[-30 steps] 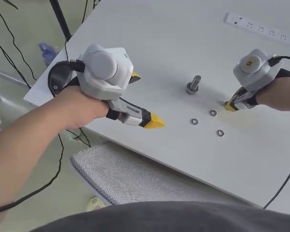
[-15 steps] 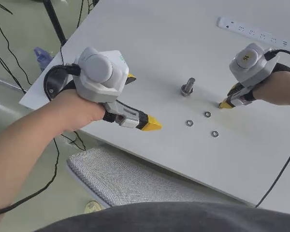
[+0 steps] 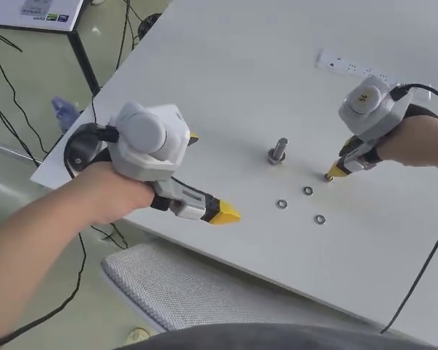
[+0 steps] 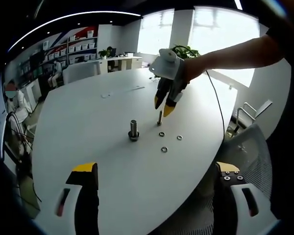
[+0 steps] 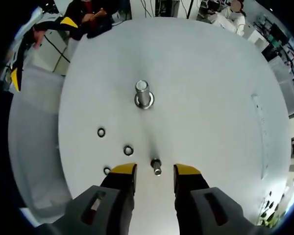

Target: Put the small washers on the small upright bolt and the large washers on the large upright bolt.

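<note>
Left gripper [image 4: 154, 169] near table [image 4: 78, 122] edge (jaws wide), well apart from washers [image 4: 163, 149].

white table [image 3: 226, 73] right across, white power strip [image 3: 354, 68] on it. left gripper [image 4: 156, 169] and right gripper [image 5: 155, 170]: pale grey-white shells, black jaws, bright yellow tips. large bolt [image 3: 277, 151] and small bolt [image 5: 157, 166] shiny silver-grey, washers [image 3: 282, 204] silver too. chair [image 3: 190, 277] in grey mesh weave. black cable [image 3: 421, 270], pale greenish floor [image 3: 29, 87], dark grey garment [image 3: 277, 339] at the bottom edge.
</note>
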A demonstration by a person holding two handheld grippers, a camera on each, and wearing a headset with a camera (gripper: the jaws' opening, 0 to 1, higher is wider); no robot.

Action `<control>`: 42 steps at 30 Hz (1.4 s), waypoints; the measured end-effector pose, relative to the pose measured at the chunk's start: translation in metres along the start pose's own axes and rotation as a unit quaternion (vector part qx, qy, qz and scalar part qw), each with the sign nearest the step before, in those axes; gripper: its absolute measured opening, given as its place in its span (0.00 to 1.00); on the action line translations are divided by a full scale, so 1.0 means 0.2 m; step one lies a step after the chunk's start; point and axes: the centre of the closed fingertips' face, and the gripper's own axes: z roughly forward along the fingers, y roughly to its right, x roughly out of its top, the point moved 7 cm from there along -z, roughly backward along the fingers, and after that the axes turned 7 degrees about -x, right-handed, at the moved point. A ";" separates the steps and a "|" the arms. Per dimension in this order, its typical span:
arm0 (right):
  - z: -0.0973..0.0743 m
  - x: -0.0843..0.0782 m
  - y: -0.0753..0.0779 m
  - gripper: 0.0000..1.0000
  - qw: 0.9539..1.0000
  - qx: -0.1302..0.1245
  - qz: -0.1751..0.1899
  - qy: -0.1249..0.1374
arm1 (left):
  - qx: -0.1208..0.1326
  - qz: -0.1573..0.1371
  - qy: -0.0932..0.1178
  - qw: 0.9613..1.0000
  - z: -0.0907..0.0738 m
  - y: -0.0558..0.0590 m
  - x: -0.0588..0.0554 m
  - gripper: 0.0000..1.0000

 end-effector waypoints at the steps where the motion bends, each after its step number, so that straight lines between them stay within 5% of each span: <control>1: 0.03 -0.01 0.01 0.33 1.000 0.001 0.000 0.000 | 0.000 0.001 -0.002 1.000 0.00 0.00 0.00 0.99; 14: -0.09 0.05 -0.11 0.33 1.000 -0.006 -0.021 0.019 | -0.003 0.001 0.000 1.000 -0.01 0.05 -0.02 0.96; 26: -0.08 0.06 -0.26 0.35 0.999 0.016 -0.041 0.032 | -0.005 0.006 -0.001 1.000 -0.04 0.05 -0.03 0.93; 42: -0.01 0.04 -0.27 0.34 0.999 0.015 -0.017 0.037 | -0.005 0.008 0.010 1.000 -0.02 0.07 0.02 0.92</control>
